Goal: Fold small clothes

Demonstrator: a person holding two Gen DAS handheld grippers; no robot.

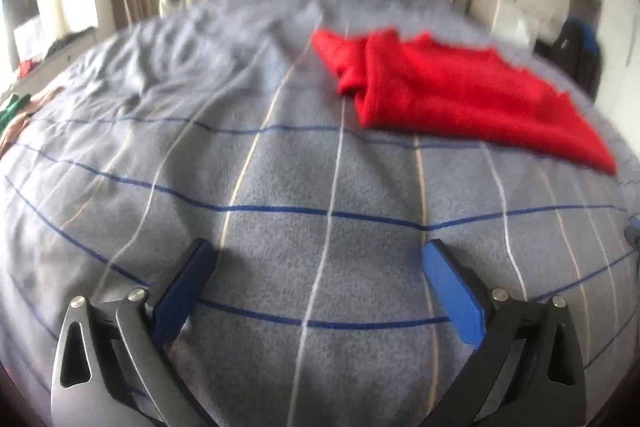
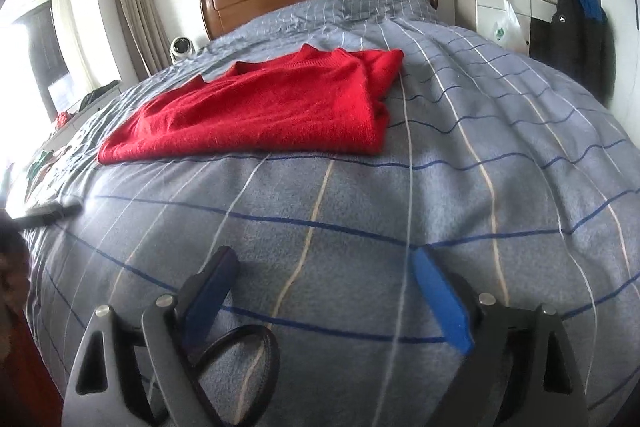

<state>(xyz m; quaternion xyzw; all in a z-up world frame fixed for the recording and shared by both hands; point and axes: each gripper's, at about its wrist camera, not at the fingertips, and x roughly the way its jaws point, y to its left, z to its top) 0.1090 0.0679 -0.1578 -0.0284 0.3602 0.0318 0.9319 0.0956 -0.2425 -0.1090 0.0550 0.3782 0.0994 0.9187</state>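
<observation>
Fingers of both grippers spread, empty — red sweater lies folded ahead.

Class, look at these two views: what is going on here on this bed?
A person holding a two-finger gripper in each hand is folding clothes on a bed. A red sweater lies on the grey checked blanket, already partly folded, with one side turned in. Neither gripper touches it. The left gripper and the right gripper both stand open over bare blanket, short of the sweater's near edge, with nothing between their fingers.
</observation>
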